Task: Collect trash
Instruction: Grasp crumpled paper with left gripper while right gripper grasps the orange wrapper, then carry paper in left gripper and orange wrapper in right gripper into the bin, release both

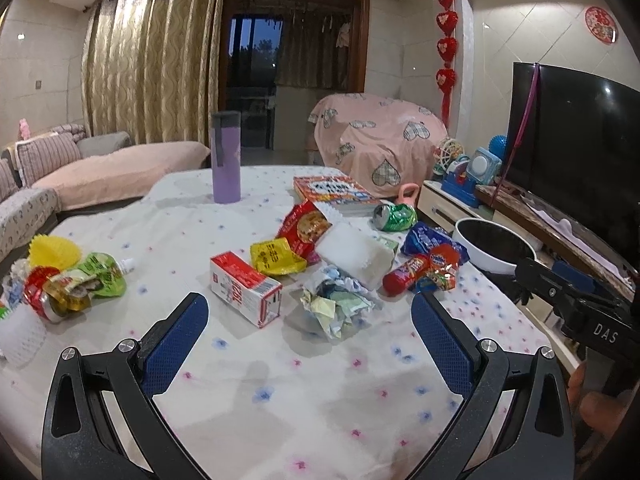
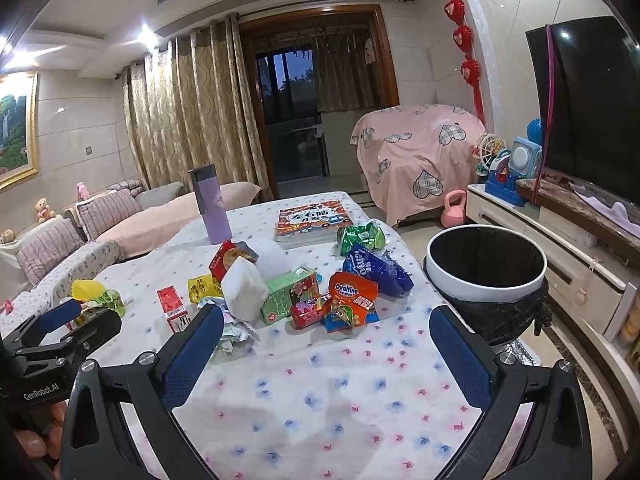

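Left gripper (image 1: 310,316): jaws spread wide, nothing between them, hovering over the near edge of the worktop (image 1: 280,392)
Right gripper (image 2: 326,330): jaws spread wide too, pinching nothing, held over the near right part of the worktop (image 2: 340,392)
Trash bin (image 2: 486,276): white, lined with a black bag, standing just off the worktop's right edge; the inside shows only dark liner and I cannot tell whether anything lies in it
Middle pile: crumpled paper (image 1: 334,304) nearest the left jaws, red and white carton (image 1: 246,294) beside it, yellow packet (image 1: 276,256), white foam block (image 1: 354,254), green carton (image 2: 290,294)
Right side pile: Ovaltine packet (image 2: 352,296), blue wrapper (image 2: 376,270) and crushed green can (image 2: 362,236), all near the bin
Left edge: green cup lid (image 1: 102,276), yellow foam net (image 1: 54,252), red can (image 1: 42,298)
Far end: purple flask (image 1: 226,158) upright, book (image 2: 310,220) lying flat
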The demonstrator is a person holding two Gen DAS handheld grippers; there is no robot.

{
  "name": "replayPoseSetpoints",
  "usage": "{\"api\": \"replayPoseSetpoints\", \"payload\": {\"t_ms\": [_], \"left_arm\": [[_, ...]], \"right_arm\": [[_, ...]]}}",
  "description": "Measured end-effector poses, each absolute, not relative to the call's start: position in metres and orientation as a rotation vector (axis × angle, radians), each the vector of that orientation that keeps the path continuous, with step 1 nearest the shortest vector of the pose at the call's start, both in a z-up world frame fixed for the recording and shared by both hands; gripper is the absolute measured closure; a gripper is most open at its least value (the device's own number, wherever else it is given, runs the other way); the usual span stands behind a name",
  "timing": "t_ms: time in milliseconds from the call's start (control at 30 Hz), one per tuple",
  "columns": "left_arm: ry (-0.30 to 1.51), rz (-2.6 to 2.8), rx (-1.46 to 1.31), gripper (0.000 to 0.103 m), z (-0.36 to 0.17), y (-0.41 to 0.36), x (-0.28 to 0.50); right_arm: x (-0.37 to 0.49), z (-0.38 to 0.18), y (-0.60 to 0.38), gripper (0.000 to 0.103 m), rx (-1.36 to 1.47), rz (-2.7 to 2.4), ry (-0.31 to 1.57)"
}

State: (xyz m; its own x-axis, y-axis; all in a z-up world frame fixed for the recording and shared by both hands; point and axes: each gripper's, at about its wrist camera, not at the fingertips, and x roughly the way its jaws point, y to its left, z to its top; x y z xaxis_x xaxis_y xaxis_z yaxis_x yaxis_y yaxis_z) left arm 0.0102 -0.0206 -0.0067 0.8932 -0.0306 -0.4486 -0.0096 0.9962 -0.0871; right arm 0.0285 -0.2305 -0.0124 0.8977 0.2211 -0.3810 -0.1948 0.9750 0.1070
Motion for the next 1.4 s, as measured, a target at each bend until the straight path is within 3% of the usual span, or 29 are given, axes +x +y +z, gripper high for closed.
{"api": "replayPoseSetpoints", "payload": {"t_ms": [667, 867, 967, 1033, 1067, 1133, 1233, 1333, 1400], "left_arm": [[0.684, -0.059, -0.069, 0.004, -0.050, -0.042, 0.091], [0.744, -0.058, -0.075, 0.010, -0.063, -0.042, 0.117], [0.771, -0.071, -0.091, 0.023, -0.069, -0.039, 0.125], [0.795, -0.089, -0.099, 0.041, -0.074, -0.040, 0.129], [0.800, -0.095, -0.099, 0.045, -0.075, -0.040, 0.129], [0.804, -0.110, -0.101, 0.059, -0.077, -0.040, 0.128], [0.799, -0.143, -0.116, 0.074, -0.073, -0.041, 0.124], [0.786, -0.178, -0.125, 0.078, -0.067, -0.044, 0.118], [0.778, -0.204, -0.120, 0.078, -0.063, -0.050, 0.113]], "right_arm": [[0.105, -0.050, -0.250, 0.000, 0.175, 0.282, 0.602], [0.143, -0.068, -0.254, 0.011, 0.210, 0.289, 0.687], [0.156, -0.076, -0.255, 0.021, 0.216, 0.298, 0.725], [0.164, -0.079, -0.255, 0.034, 0.212, 0.312, 0.747], [0.167, -0.081, -0.254, 0.039, 0.215, 0.323, 0.756], [0.170, -0.084, -0.251, 0.072, 0.220, 0.362, 0.771], [0.165, -0.083, -0.246, 0.093, 0.212, 0.401, 0.765], [0.158, -0.078, -0.243, 0.103, 0.180, 0.416, 0.752], [0.151, -0.075, -0.242, 0.103, 0.171, 0.424, 0.748]]}}
